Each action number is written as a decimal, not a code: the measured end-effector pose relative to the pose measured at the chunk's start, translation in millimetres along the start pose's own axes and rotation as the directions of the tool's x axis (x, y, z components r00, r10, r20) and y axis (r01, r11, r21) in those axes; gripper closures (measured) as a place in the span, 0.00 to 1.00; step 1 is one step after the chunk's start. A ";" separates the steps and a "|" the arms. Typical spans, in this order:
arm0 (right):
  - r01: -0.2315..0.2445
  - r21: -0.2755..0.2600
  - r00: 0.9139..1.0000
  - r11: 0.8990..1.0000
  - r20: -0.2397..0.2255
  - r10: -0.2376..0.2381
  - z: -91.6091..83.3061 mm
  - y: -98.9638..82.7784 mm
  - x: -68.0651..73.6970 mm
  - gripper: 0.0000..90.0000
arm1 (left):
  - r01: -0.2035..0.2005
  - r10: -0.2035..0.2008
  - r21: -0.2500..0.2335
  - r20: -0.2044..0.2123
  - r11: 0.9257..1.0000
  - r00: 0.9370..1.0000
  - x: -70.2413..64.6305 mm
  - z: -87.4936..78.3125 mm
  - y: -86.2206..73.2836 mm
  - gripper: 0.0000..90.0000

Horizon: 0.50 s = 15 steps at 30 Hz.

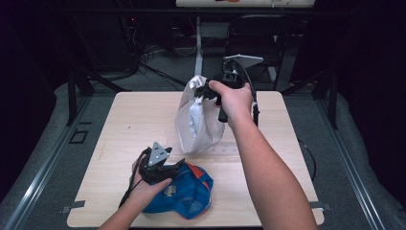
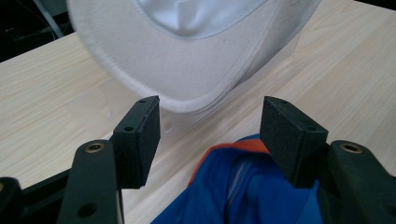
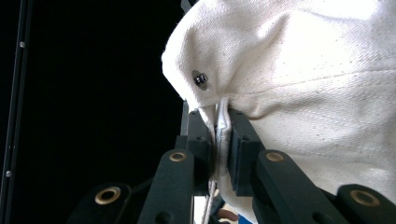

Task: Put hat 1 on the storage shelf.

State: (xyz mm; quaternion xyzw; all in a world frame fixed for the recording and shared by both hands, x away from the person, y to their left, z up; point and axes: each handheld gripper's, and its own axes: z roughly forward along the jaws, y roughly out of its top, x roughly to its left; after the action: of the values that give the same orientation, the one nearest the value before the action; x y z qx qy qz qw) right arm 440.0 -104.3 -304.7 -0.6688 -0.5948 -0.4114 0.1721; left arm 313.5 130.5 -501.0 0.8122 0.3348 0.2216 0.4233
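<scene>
A white cap hangs tilted above the middle of the wooden table, its brim close to the tabletop. My right gripper is shut on the cap's upper edge, and the right gripper view shows the pads pinching a fold of the white cap. A blue cap with orange trim lies near the front edge. My left gripper stands open just over its left side. In the left gripper view, the blue cap lies low between the left gripper jaws, with the white cap beyond.
A dark chair stands behind the table, and cables lie on the floor at the back left. The left half of the tabletop is bare wood. Metal rails run along the floor on both sides.
</scene>
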 end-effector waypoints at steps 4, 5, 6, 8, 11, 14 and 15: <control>0.010 0.002 1.000 1.000 -0.003 -0.010 1.0 -1.7 1.3 0.90 | -0.037 0.037 0.022 -0.016 0.999 0.999 -10.6 13.2 7.2 0.46; 0.014 0.003 1.000 1.000 0.000 -0.014 1.4 -2.4 2.3 0.90 | -0.043 0.043 0.025 -0.022 0.999 0.999 -12.8 16.5 8.4 0.51; 0.014 0.003 1.000 1.000 0.000 -0.014 1.4 -2.4 2.3 0.90 | -0.050 0.051 0.032 -0.030 0.998 0.998 -14.2 18.9 9.3 0.51; 0.017 0.006 1.000 1.000 -0.002 -0.017 1.6 -3.1 3.0 0.90 | -0.070 0.073 0.058 -0.058 0.996 0.996 -16.5 24.5 10.6 0.58; 0.021 0.006 1.000 1.000 0.002 -0.021 1.5 -3.8 3.4 0.90 | -0.074 0.080 0.078 -0.074 0.994 0.994 -15.4 27.7 9.6 0.73; 0.023 0.008 1.000 1.000 0.003 -0.023 0.6 -4.2 3.4 0.90 | -0.060 0.066 0.081 -0.067 0.995 0.996 -11.7 27.5 7.7 0.85; 0.028 0.013 1.000 1.000 0.003 -0.028 0.1 -4.3 3.2 0.90 | -0.056 0.061 0.082 -0.065 0.995 0.996 -9.4 26.8 7.1 0.85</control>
State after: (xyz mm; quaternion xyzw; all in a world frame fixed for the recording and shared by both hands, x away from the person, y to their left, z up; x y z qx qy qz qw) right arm 435.9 -101.1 -303.5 -0.6602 -0.6069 -0.4086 0.1698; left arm 326.8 106.2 -510.4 0.8301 0.3336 0.2473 0.3721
